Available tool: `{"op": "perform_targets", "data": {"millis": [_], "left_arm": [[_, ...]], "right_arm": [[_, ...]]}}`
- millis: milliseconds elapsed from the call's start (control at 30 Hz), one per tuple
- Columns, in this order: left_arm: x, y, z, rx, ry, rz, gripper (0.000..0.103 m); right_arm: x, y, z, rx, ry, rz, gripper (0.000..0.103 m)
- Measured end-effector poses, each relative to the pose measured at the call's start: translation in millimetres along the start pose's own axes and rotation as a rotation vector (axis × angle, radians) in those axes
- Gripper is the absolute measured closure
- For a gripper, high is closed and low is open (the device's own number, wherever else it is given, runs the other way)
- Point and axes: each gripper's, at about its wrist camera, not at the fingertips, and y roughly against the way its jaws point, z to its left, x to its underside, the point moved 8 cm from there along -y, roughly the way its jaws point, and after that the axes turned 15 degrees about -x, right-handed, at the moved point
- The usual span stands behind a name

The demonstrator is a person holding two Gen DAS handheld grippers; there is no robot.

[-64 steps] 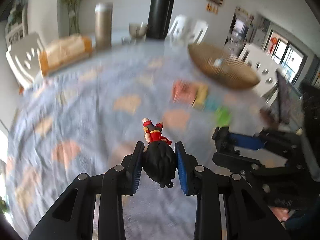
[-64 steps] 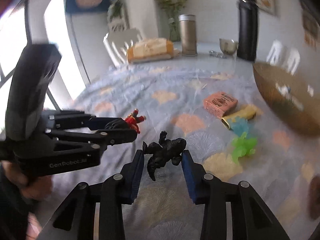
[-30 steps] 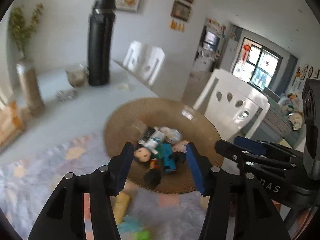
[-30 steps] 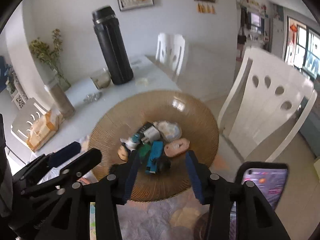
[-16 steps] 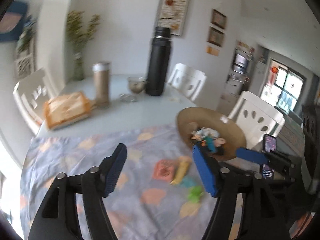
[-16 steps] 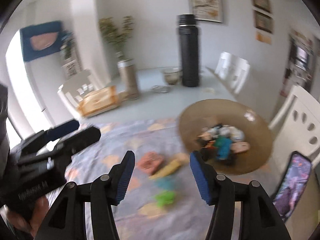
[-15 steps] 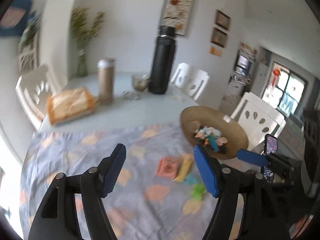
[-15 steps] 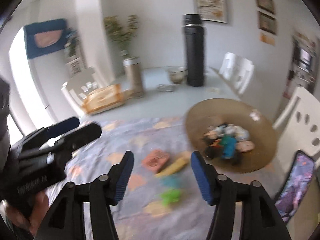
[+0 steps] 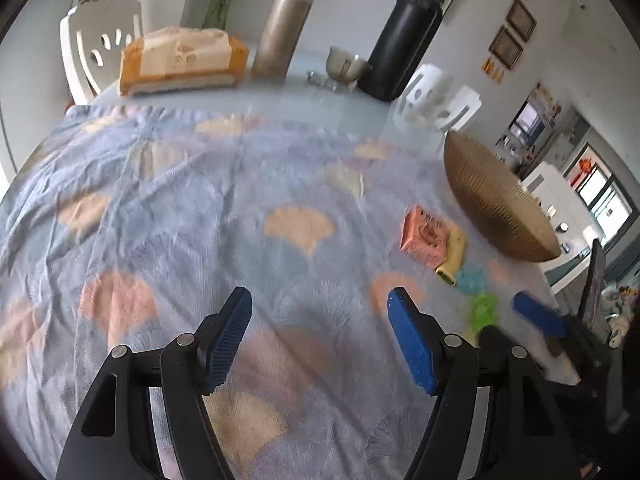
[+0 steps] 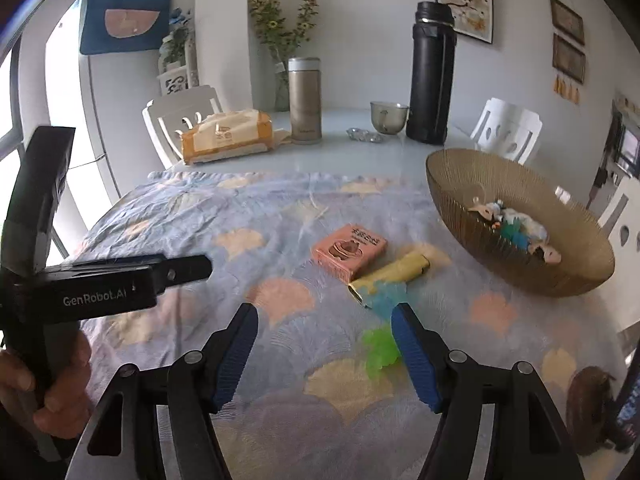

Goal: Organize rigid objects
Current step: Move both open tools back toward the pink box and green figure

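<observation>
A pink box [image 10: 349, 251], a yellow tube [image 10: 390, 274], a light blue toy [image 10: 386, 296] and a green toy [image 10: 380, 347] lie on the patterned cloth. They also show in the left wrist view: the box [image 9: 425, 236], the tube [image 9: 452, 255], the green toy [image 9: 481, 312]. A woven bowl [image 10: 472, 236] at the right holds several small toys [image 10: 514, 228]. My right gripper [image 10: 324, 350] is open and empty, just above the green toy. My left gripper [image 9: 319, 334] is open and empty over bare cloth, left of the objects.
At the table's far end stand a bread bag [image 10: 228, 134], a beige flask [image 10: 305, 100], a metal cup [image 10: 388, 116] and a tall black flask [image 10: 434, 74]. White chairs [image 10: 506, 128] surround the table. A brown object [image 10: 588, 404] lies at the near right edge.
Both grippers dropped their figures into the bowl and opened. They have pulled back from the bowl and come down low over the cloth near the loose objects.
</observation>
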Motion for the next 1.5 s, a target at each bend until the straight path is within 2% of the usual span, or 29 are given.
{"op": "perform_targets", "data": {"millis": [167, 300, 500, 800, 1167, 1500], "left_arm": [[6.7, 1.5, 3.4, -0.020, 0.024, 0.020, 0.034], [7.4, 4.9, 1.0, -0.077, -0.012, -0.012, 0.034], [9.2, 1.7, 0.6, -0.099, -0.036, 0.000, 0.034], [10.5, -3.0, 8.9, -0.075, 0.021, 0.038, 0.034], [11.8, -1.0, 1.8, -0.099, -0.031, 0.021, 0.034], [11.7, -1.1, 0.9, -0.101, -0.038, 0.022, 0.034]], "right_arm": [[7.6, -9.3, -2.2, 0.011, -0.003, 0.045, 0.034], [10.2, -12.4, 8.0, 0.054, 0.070, 0.058, 0.023], [13.9, -15.6, 20.5, 0.111, 0.167, 0.076, 0.022], [15.3, -18.5, 12.0, 0.092, 0.111, 0.095, 0.021], [16.3, -19.7, 12.7, 0.095, 0.118, 0.103, 0.020], [16.4, -20.3, 12.5, 0.095, 0.119, 0.106, 0.020]]}}
